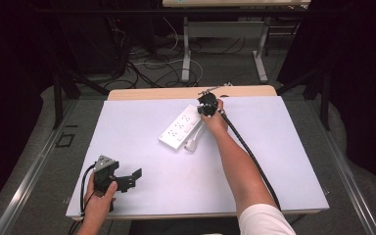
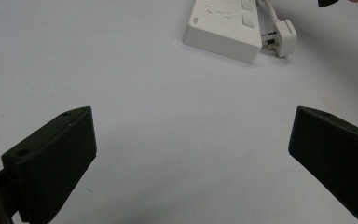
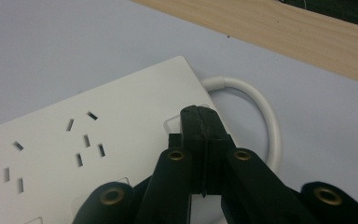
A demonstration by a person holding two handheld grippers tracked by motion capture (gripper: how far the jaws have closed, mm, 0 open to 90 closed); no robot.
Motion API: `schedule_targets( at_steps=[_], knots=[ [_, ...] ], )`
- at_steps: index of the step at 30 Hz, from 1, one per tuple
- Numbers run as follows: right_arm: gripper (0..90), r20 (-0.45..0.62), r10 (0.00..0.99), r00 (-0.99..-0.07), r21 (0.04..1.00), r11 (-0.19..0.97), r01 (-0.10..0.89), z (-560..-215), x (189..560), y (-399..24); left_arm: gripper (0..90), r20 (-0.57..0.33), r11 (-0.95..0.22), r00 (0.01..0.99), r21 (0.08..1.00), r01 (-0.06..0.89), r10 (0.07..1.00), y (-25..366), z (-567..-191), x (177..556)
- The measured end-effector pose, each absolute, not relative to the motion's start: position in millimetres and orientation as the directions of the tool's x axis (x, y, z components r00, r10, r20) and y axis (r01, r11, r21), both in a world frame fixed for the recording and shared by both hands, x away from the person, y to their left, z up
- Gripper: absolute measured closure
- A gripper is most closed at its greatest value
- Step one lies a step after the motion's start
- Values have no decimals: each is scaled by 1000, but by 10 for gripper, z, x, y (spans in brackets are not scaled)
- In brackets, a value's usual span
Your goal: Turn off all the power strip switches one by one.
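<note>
A white power strip (image 1: pixel 180 128) lies slantwise on the white mat, with its white plug (image 1: pixel 191 145) resting beside its near end. My right gripper (image 1: pixel 206 105) hovers over the strip's far end. In the right gripper view its jaws are pressed together, tips (image 3: pixel 200 119) down on a rectangular button outline on the strip (image 3: pixel 88 140), with nothing held between them. The strip's white cable (image 3: pixel 265 116) loops out just beyond. My left gripper (image 1: pixel 129 180) rests near the front left of the mat, wide open (image 2: pixel 193 114) and empty, facing the strip (image 2: pixel 223 28) and plug (image 2: pixel 282 35).
The white mat (image 1: pixel 274 161) covers most of a wooden table, whose bare edge (image 1: pixel 176 93) shows along the far side. The right gripper's black cable (image 1: pixel 249 152) trails along the forearm. Beyond the table are floor cables and another table's legs (image 1: pixel 186 54).
</note>
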State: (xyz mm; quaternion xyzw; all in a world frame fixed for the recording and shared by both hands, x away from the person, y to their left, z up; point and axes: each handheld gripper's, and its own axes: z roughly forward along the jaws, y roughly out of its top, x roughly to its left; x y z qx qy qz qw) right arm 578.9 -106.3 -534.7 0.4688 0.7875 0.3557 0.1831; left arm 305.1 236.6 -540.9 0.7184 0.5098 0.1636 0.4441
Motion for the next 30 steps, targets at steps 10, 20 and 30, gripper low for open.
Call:
schedule_targets(
  at_steps=[10,20,30],
  knots=[
    [900,41,864,-501,737,312,599,-5299,5720,-1069,8,-213,-94,430,803,589,877,2358,-5405,3050],
    [900,51,856,-515,718,327,614,-5200,5625,-1032,8,-211,-99,433,802,590,876,2365,-5399,3050],
    [900,70,826,-559,703,357,615,-5174,5528,-976,8,-211,-97,430,800,592,878,2356,-5404,3054]
  ],
)
